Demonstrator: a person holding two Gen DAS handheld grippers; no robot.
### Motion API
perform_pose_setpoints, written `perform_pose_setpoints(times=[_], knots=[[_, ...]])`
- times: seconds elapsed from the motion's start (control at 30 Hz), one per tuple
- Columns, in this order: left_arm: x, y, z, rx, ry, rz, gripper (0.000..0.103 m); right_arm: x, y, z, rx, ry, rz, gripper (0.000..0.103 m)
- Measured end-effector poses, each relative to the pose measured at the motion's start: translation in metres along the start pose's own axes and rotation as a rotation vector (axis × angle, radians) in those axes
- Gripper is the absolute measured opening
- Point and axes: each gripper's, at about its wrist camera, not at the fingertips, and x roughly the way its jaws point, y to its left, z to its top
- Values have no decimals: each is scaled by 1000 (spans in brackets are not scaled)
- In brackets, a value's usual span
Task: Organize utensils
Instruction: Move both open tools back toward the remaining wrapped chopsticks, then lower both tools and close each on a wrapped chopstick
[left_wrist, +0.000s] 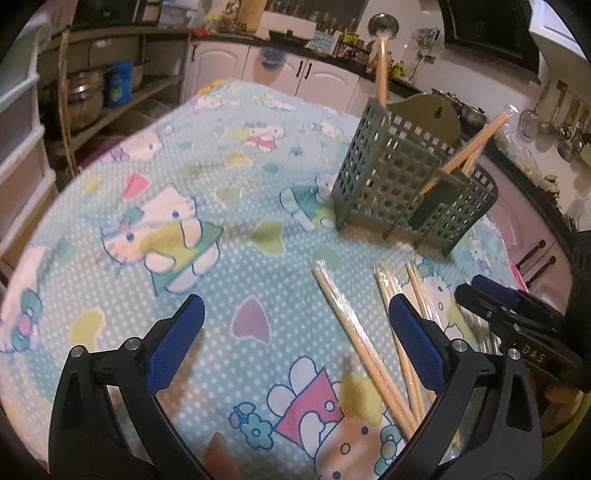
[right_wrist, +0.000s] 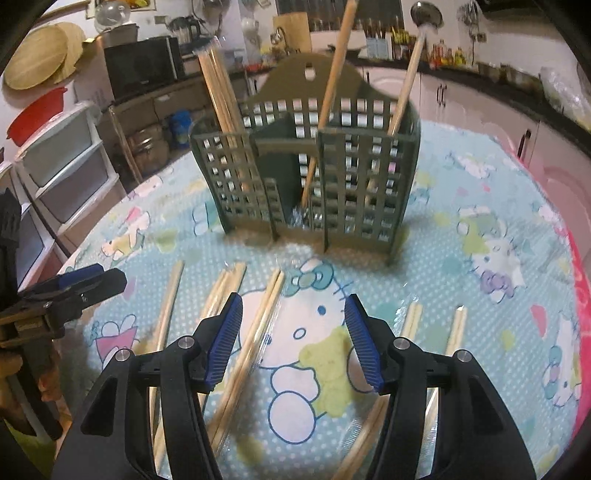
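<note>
Several chopsticks (right_wrist: 334, 99) already stood in the green slotted holder (right_wrist: 306, 166), which sat upright toward the far side of the surface (left_wrist: 236, 229), on a cloth printed with cartoon cats. One bundle leaned in the holder's left compartment, one stick rose from the narrow middle slot, and another stood in the right compartment. By my judgement the sorting was partly done, perhaps under half.

Many loose chopsticks (right_wrist: 258, 332) lay flat on the cloth in front of the holder, some in clear wrappers. They fanned out in pairs to either side and beneath the right gripper; two more pairs lay to its right. These were left to be picked up.

Both tools hovered low over the cloth, pointing toward the holder. The right gripper (right_wrist: 293, 339) had its jaws spread wide and held nothing, poised above the loose sticks. The left gripper (left_wrist: 295, 339) sat just beside it, also with jaws wide apart and empty, its right finger (left_wrist: 415, 339) over the nearest sticks.
</note>
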Motion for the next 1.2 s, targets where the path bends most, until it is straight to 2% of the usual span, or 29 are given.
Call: perform_pose_setpoints(times=[0.07, 0.1, 0.27, 0.33, 0.43, 0.5, 0.77, 1.1, 1.2], knots=[[4, 1, -3, -13, 16, -15, 90, 6, -2, -1, 8, 18, 1, 55], [5, 1, -5, -11, 24, -19, 86, 8, -2, -1, 12, 27, 5, 55], [14, -5, -10, 2, 63, -47, 60, 20, -5, 1, 29, 65, 17, 54], [16, -10, -10, 12, 73, -56, 44, 25, -5, 3, 32, 76, 24, 49], [23, -14, -8, 17, 95, -75, 31, 32, -5, 6, 30, 95, 36, 45], [28, -16, -6, 21, 102, -75, 27, 34, -4, 8, 27, 101, 40, 42], [47, -18, 11, 12, 146, -42, 26, 49, 1, 19, 16, 123, 36, 37], [59, -24, 23, 41, 157, 20, 26, 68, 10, 32, -10, 135, -3, 37], [63, -28, 25, 64, 145, 51, 26, 71, 13, 34, -10, 133, -25, 31]])
